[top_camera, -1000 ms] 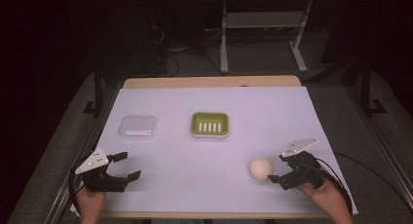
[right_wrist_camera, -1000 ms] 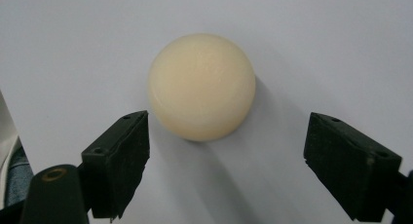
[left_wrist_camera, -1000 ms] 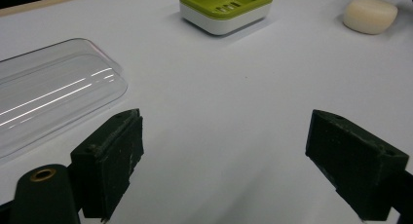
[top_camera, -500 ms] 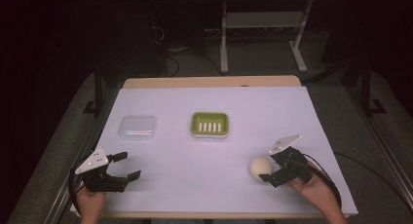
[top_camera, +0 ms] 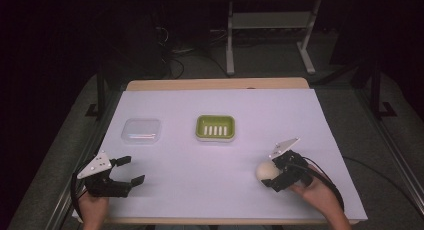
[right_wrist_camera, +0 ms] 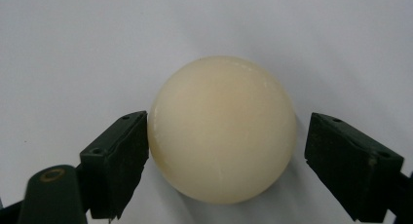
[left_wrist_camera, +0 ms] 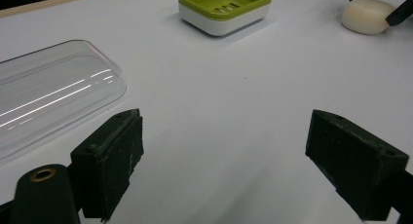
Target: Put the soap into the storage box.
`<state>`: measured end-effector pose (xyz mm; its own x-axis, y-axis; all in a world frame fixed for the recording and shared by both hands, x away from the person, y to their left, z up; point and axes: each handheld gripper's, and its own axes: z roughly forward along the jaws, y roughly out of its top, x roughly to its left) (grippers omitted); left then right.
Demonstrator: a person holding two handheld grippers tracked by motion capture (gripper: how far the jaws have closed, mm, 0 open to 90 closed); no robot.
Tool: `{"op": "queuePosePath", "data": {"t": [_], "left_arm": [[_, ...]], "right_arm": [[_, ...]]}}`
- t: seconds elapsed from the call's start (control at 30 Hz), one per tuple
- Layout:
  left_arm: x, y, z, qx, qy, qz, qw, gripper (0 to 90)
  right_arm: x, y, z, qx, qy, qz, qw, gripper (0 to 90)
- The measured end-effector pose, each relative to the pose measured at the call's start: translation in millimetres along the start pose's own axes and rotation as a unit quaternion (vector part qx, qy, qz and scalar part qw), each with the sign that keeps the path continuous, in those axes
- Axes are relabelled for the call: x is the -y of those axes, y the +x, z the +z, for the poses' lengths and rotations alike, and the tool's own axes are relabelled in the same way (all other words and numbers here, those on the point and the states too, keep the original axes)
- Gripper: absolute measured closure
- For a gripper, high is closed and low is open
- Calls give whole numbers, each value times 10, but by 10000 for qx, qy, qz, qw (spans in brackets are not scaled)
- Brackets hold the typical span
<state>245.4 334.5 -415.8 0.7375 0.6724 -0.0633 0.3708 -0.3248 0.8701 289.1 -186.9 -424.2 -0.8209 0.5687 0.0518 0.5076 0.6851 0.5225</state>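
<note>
A round cream soap bar (top_camera: 264, 171) lies on the white table near the front right. My right gripper (top_camera: 270, 174) stands open around it. In the right gripper view the soap bar (right_wrist_camera: 221, 129) sits between the jaws, with the left jaw against it and a small gap at the right jaw. My left gripper (top_camera: 132, 170) is open at the front left with nothing between its jaws. A green soap dish (top_camera: 215, 127) sits at mid-table and shows far off as the soap dish (left_wrist_camera: 224, 7). A clear plastic lid (top_camera: 142, 130) lies to its left.
The white sheet (top_camera: 210, 200) covers the table to the front edge. In the left gripper view, the clear lid (left_wrist_camera: 48, 92) lies just beyond the left jaw and the soap bar (left_wrist_camera: 367, 15) is far off. Cables and a metal stand (top_camera: 270, 35) are on the floor behind.
My right gripper has moved left up to the soap bar, so its jaws now straddle it. The left gripper, dish and lid have not moved.
</note>
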Motion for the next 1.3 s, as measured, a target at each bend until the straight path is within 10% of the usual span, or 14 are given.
{"op": "queuePosePath", "data": {"t": [1.3], "left_arm": [[-12, -6, -1, -5, -23, 8, 10000, 132]], "right_arm": [[-63, 34, 142, 40, 247, -258, 9994, 232]]}}
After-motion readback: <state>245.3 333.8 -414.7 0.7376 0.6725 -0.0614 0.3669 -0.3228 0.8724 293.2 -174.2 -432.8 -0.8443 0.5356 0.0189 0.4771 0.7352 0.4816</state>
